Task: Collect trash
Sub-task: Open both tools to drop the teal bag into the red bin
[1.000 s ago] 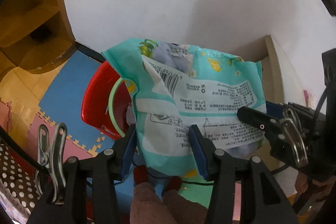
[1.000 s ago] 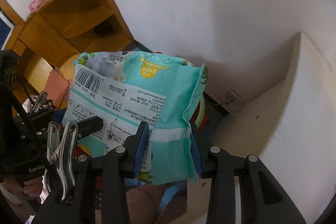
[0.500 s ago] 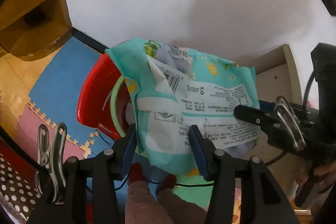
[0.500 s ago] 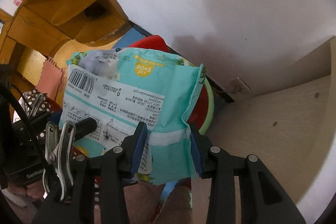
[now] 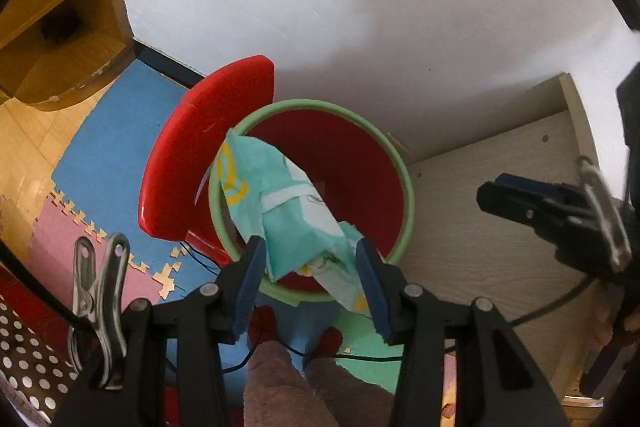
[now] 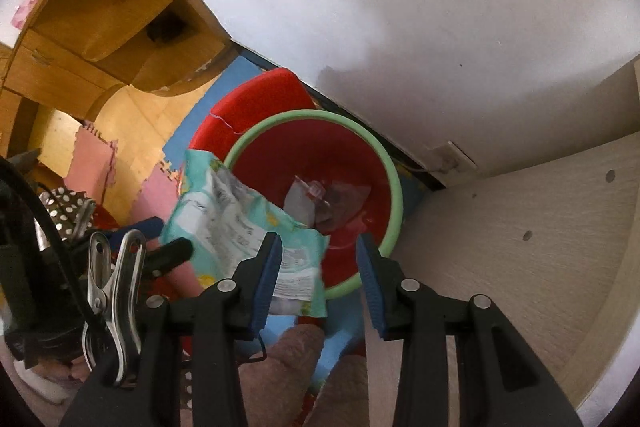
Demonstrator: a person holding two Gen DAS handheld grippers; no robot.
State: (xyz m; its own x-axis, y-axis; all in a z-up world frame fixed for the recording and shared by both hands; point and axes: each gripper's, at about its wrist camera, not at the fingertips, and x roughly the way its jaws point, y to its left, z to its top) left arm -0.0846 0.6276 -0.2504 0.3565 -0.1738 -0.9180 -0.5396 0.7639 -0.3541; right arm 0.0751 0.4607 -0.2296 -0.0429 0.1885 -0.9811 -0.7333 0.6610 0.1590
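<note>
Blue pads [image 5: 250, 267] of the left claw [image 5: 312, 273] stand on both sides of the teal wrapper [image 5: 288, 211] and seem to press it. I judge that this claw is clenched on the wrapper near its lower end. The right claw [image 6: 318, 273] is released. Its right pad has free space beside it, and in the left wrist view it hangs well apart from the wrapper, on the right side.

From the left claw the wrapper goes forward and down. Its far end leans over the green rim of the bin [image 5: 409, 195] and points into the red inside, while the near end hangs outside the rim, between the pads. So the wrapper is half in and half out. At the bottom of the bin lies some clear and grey scrap [image 6: 320, 199]. The red lid [image 5: 200, 155] is tilted open behind the bin on the left side. The bin stands on a blue and pink floor mat [image 5: 112, 147], between a white wall and a pale wooden panel [image 5: 480, 267].

The step in hand, as I judge it, is dropping this piece of trash into the bin. The next move calls for the left claw to let go, best after a little push forward, so that the heavy near end passes the rim. If not, the wrapper may tip back and fall on the mat. The right claw needs only to keep away from the rim.
</note>
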